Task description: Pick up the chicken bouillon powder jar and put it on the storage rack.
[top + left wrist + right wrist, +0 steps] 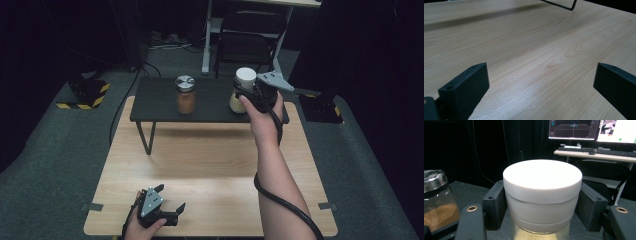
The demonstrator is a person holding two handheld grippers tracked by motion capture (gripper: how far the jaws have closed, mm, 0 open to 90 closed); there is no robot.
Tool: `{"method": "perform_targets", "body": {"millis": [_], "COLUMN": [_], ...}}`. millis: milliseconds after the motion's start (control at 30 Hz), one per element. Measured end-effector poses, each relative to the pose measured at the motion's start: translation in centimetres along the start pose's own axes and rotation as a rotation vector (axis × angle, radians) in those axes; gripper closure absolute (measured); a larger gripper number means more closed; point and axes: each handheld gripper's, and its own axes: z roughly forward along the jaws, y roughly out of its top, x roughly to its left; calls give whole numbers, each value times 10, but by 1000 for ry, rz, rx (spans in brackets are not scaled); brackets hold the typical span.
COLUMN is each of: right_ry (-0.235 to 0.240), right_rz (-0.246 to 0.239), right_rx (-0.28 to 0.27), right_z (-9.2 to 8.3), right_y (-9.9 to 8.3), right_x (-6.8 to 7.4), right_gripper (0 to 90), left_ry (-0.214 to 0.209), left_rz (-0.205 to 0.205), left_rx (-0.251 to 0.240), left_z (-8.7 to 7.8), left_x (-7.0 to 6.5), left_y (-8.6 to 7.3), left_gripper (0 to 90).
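Right tool (243, 92) clamped on the white lid (542, 180) of a jar (238, 102) on the dark shelf (160, 100), 3 o'clock of the brown-powder jar (185, 95). Left tool (170, 202) released, resting on the counter (210, 160) at 6 o'clock.

A wooden table (210, 165) carried a low black shelf (160, 105) at its far end. On the shelf stood a jar (185, 95) of brown powder with a metal lid, left of centre, and a white-capped jar (243, 90) to the right. The right gripper (243, 91) was clamped on the white cap. The left gripper (171, 199) rested near the table's near left edge, jaws apart.
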Motion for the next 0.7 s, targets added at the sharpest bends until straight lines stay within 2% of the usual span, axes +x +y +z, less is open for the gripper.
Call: {"method": "perform_targets", "body": {"millis": [133, 333, 700], "right_ry": [-12, -9, -4], "right_rz": [23, 42, 38], "right_rx": [23, 29, 13], "right_z": [1, 1, -1], "right_y": [2, 0, 3], "right_x": [1, -2, 0], "right_gripper": [274, 159, 2], "left_ry": [1, 0, 1], "left_rz": [-2, -2, -1], "left_rx": [-1, -1, -2], "left_z": [0, 0, 0], "left_x": [0, 0, 0], "left_y": [0, 0, 0], "left_gripper": [5, 5, 5]}}
